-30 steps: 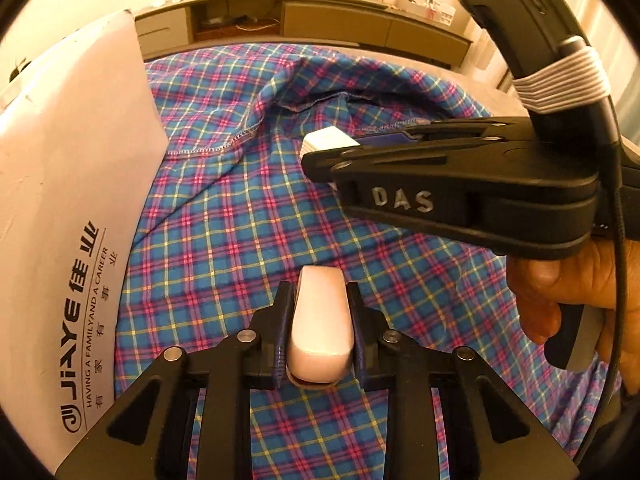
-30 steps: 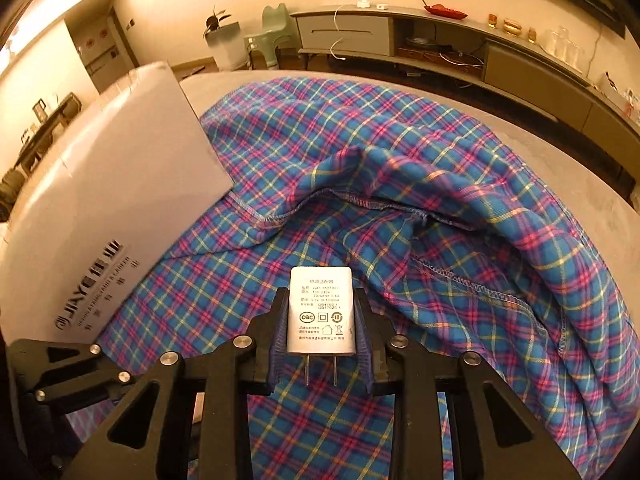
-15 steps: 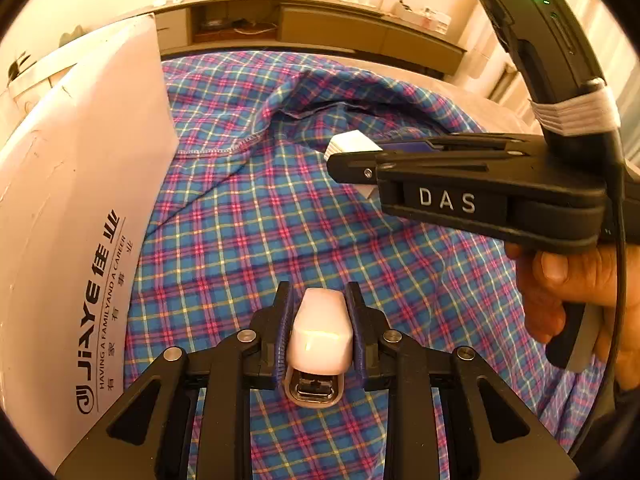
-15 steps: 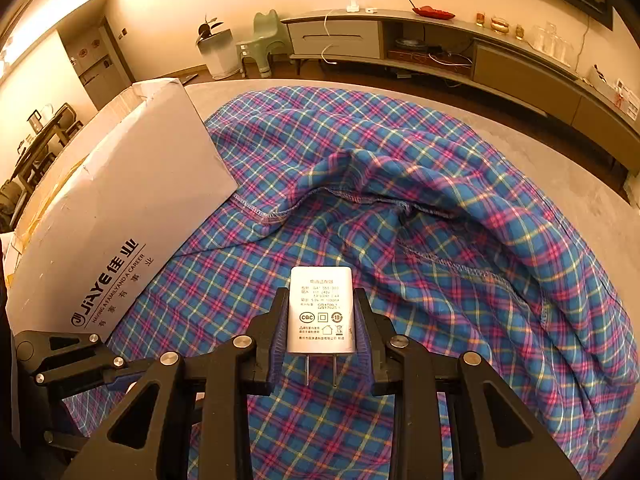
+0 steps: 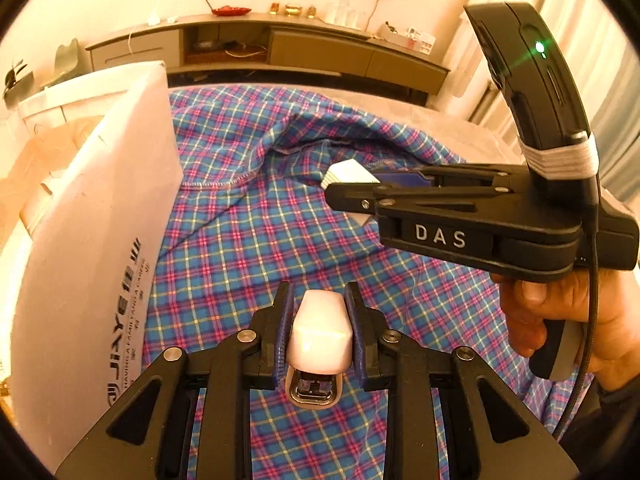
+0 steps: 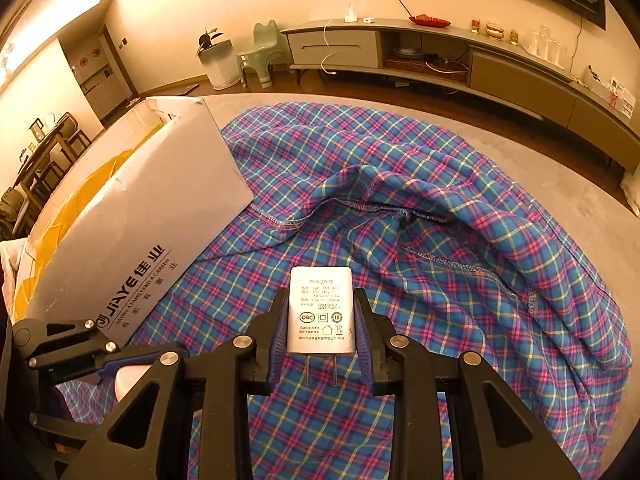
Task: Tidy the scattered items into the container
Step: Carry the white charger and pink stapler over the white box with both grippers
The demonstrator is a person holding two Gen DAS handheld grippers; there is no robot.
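Observation:
My left gripper [image 5: 320,308] is shut on a small pale pink stapler [image 5: 320,336], whose metal end faces the camera. In the right wrist view my right gripper [image 6: 320,312] is shut on a white plug-in charger [image 6: 321,314] with its two prongs toward me. The same right gripper [image 5: 352,196] shows from the side in the left wrist view, the charger [image 5: 347,173] at its tip and a hand [image 5: 560,320] on its handle. Both are held above a blue and pink plaid cloth [image 6: 400,240]. A white cardboard box [image 6: 132,220] stands open on the left, also as the box [image 5: 92,240] in the left wrist view.
The cloth [image 5: 248,240] lies rumpled on a round pale carpet [image 6: 560,168], with a raised fold [image 6: 400,184] in its middle. A long low cabinet [image 6: 440,60] runs along the far wall. A small green chair [image 6: 260,52] and a white bin [image 6: 218,64] stand at the back.
Both grippers have risen with their items still held. The cloth looks farther off, and more of the box's open top and the room shows. The stapler's metal end has come into sight.

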